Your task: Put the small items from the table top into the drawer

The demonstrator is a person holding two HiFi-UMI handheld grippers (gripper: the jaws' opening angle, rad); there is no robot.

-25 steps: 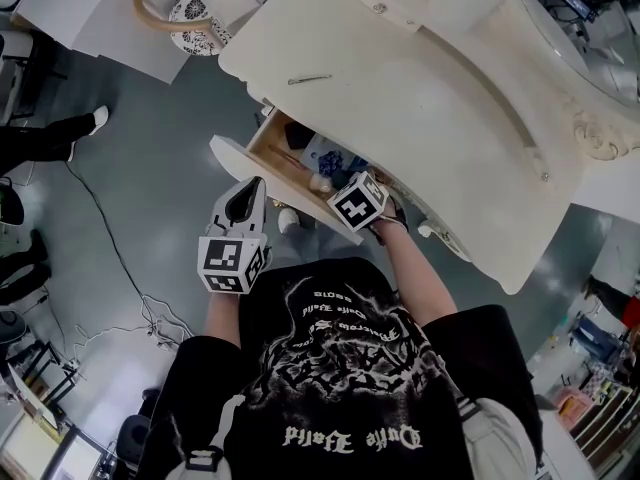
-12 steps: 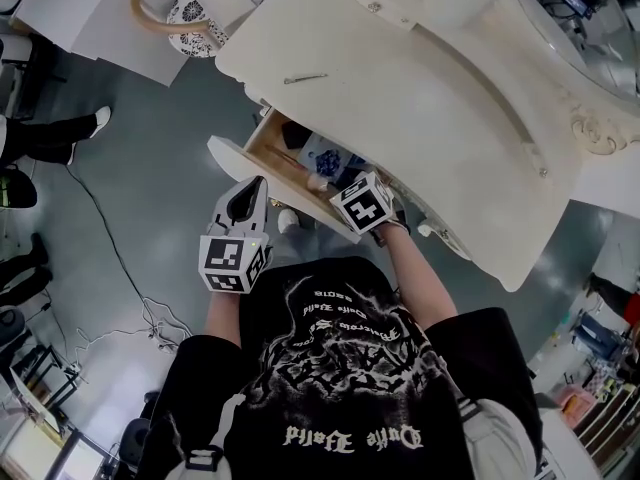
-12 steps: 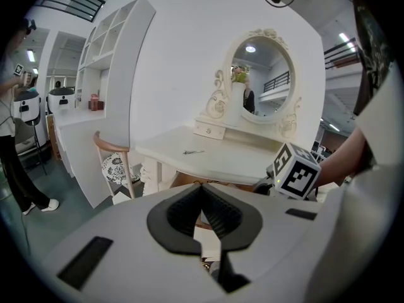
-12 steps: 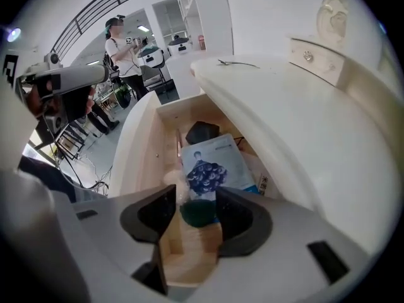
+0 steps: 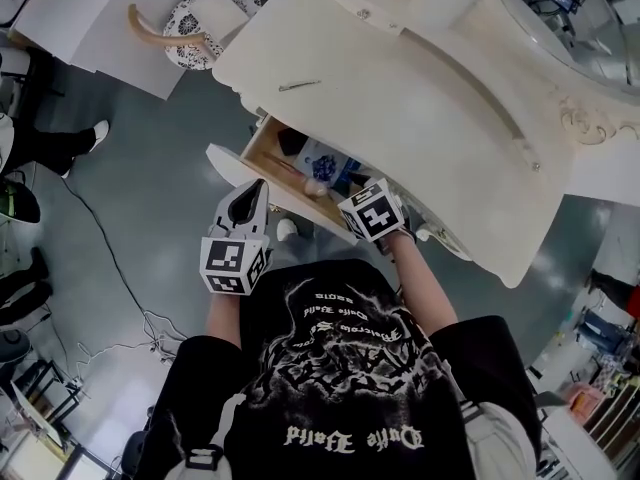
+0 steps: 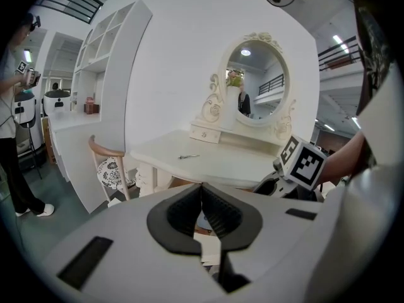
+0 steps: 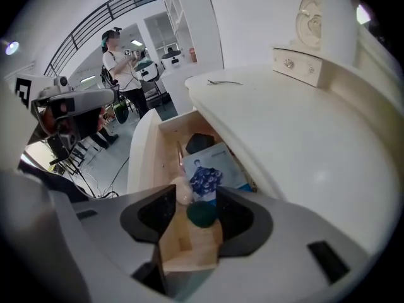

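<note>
- Table (image 5: 430, 108): drawer (image 5: 262, 158) pulled open beneath its top.
- Right gripper (image 7: 197, 191): I aim it steeply down over the drawer; jaws just opened wide, pinching nothing.
- Left gripper (image 6: 202, 191): near the drawer front, jaws pressed together.
- Green round item (image 7: 202, 214): in the drawer.
- Metal pin (image 5: 299, 85): on the table top.

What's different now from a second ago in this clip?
The right gripper has drawn back from the drawer, its jaws just opening; a dark green item lies below between them, ungripped. Unchanged: left gripper shut by the drawer front, drawer open, thin metal pin on the table top.
</note>
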